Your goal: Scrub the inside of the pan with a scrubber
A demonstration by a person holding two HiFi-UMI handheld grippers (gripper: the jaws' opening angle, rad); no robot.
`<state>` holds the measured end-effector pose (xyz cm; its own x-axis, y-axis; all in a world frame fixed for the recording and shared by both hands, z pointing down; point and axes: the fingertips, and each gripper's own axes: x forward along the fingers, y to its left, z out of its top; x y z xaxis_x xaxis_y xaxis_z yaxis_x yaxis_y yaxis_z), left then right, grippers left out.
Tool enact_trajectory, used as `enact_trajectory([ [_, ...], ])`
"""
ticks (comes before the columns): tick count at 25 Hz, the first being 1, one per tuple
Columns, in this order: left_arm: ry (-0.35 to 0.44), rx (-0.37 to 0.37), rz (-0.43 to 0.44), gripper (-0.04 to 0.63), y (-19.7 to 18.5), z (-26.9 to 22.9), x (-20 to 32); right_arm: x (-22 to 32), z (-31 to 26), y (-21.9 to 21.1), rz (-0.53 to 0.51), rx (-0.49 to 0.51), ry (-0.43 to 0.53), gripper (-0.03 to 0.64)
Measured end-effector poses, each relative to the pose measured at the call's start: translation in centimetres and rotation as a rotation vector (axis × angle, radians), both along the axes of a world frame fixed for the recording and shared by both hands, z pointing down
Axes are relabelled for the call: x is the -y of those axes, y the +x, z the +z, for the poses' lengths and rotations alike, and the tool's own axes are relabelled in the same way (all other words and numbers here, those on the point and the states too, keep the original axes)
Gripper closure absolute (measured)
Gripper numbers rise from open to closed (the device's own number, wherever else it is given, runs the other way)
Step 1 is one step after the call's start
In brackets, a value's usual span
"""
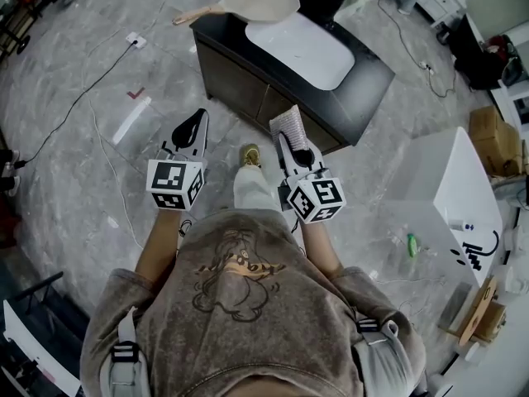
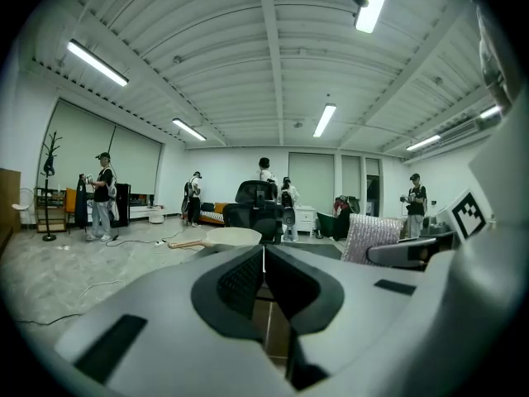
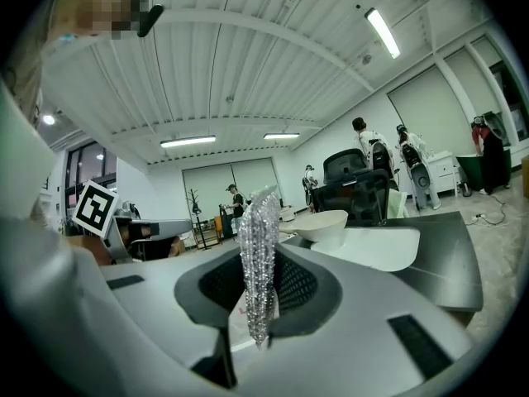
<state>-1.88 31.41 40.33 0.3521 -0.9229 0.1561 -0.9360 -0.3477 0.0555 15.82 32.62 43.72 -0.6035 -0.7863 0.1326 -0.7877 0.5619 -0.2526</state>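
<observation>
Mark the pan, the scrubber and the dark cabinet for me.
pan [image 1: 263, 0]: head view, middle of its bowl.
scrubber [image 3: 259, 246]: right gripper view, middle of its silvery mesh.
dark cabinet [image 1: 248, 89]: head view, its front face.

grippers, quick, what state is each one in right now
Left gripper: closed, empty.
Right gripper: closed on the scrubber.

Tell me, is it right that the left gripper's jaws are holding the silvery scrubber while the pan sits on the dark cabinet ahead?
Not quite: the silvery scrubber is clamped in the right gripper, not the left. The right gripper view shows this. The left gripper has its jaws shut on nothing. The pan does sit on the dark cabinet ahead.
</observation>
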Motion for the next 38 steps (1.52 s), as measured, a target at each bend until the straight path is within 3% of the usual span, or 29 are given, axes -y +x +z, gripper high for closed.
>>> enact_trajectory([
  [14, -0.001, -0.026, 0.014, 0.575, -0.8, -0.9, 13.3, 12.9, -0.9, -1.8, -0.025, -0.007, -0.002, 0.54],
  [26, 0.002, -0.036, -0.046, 0.575, -1.4, -1.9, 25.5, 26.0, -2.4, -1.1, -0.083, -0.033, 0.011, 0.54],
  [38, 0.011, -0.084, -0.087, 0.575, -2.2, -1.9, 33.0, 33.9, -2.4, -2.0, -0.141, -0.031, 0.002, 0.54],
])
